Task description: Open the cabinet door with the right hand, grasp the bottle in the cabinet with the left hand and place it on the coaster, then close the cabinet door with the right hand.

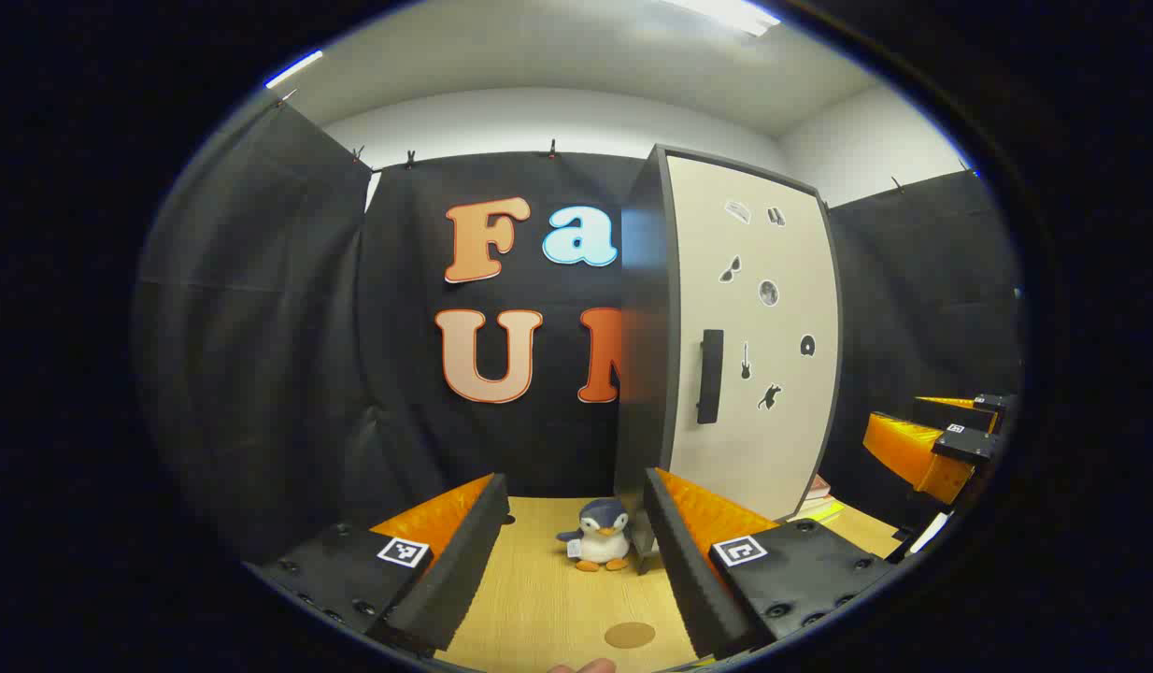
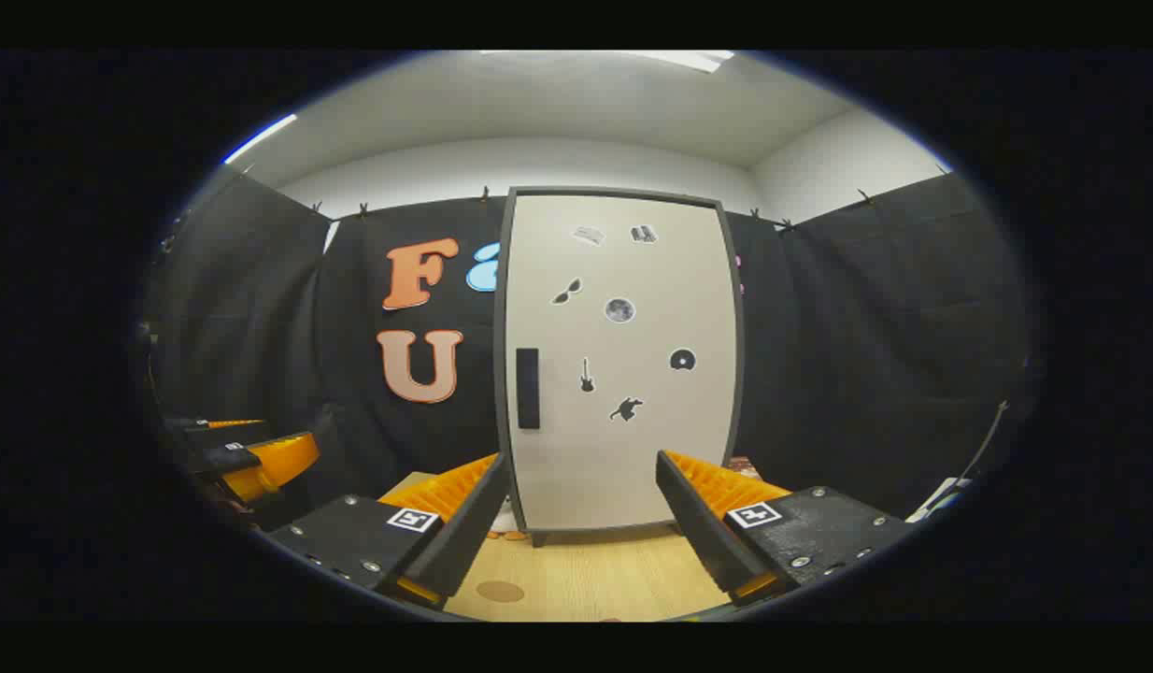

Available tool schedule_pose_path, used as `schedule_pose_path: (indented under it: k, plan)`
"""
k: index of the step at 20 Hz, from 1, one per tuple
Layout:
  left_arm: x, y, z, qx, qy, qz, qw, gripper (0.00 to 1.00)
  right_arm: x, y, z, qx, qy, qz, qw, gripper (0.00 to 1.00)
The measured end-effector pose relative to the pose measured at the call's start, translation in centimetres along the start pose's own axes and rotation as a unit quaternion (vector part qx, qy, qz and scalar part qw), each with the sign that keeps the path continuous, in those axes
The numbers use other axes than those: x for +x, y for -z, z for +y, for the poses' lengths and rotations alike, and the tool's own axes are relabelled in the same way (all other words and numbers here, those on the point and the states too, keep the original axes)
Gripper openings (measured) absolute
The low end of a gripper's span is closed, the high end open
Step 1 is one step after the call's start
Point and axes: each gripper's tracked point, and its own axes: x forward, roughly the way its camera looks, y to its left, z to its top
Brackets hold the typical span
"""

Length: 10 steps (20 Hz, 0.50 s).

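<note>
The cabinet door (image 2: 623, 365) is shut, so the first step, opening it with the right hand, is not yet done. In the right gripper view the right hand-held gripper (image 2: 581, 523) faces the door squarely, its fingers spread wide and holding nothing. The handle (image 2: 528, 388), a dark bar standing upright, lies ahead, up and to the left of that hand-held gripper, near the door's left edge; the coming reach probably has to go up and leftward and meet a vertical bar.

The left hand-held gripper (image 1: 576, 551) is also wide and empty, with the cabinet (image 1: 726, 336) ahead and to its right. The bottle is presumably behind the door. The coaster (image 1: 630, 635), a round brown disc, lies on the surface just below the left fingers, near a toy penguin (image 1: 599, 547).
</note>
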Motion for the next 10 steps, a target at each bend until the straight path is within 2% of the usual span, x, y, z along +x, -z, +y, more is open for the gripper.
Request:
schedule_pose_path:
  k: [1,2,3,4,10]
  plan:
    - [-0.02,0.16,0.09,0.002,-0.004,0.002,1.000,0.90,0.14,0.12,-0.23,-0.002,-0.001,0.002,1.000,0.97]
    - [0.03,0.19,0.18,0.002,-0.008,0.002,1.000,0.95,0.14,0.29,-0.28,-0.002,-0.004,0.003,1.000,1.00]
    - [0.18,0.24,0.10,0.001,-0.010,0.004,1.000,0.90,0.27,0.34,-0.15,0.000,-0.008,0.004,1.000,1.00]
    - [0.22,0.40,0.14,0.002,-0.013,0.006,1.000,0.94,0.41,0.45,-0.11,0.001,-0.010,0.005,1.000,1.00]
    - [0.51,0.55,0.19,0.004,-0.024,0.009,1.000,0.94,0.95,0.58,-0.39,-0.001,-0.017,0.006,1.000,0.96]
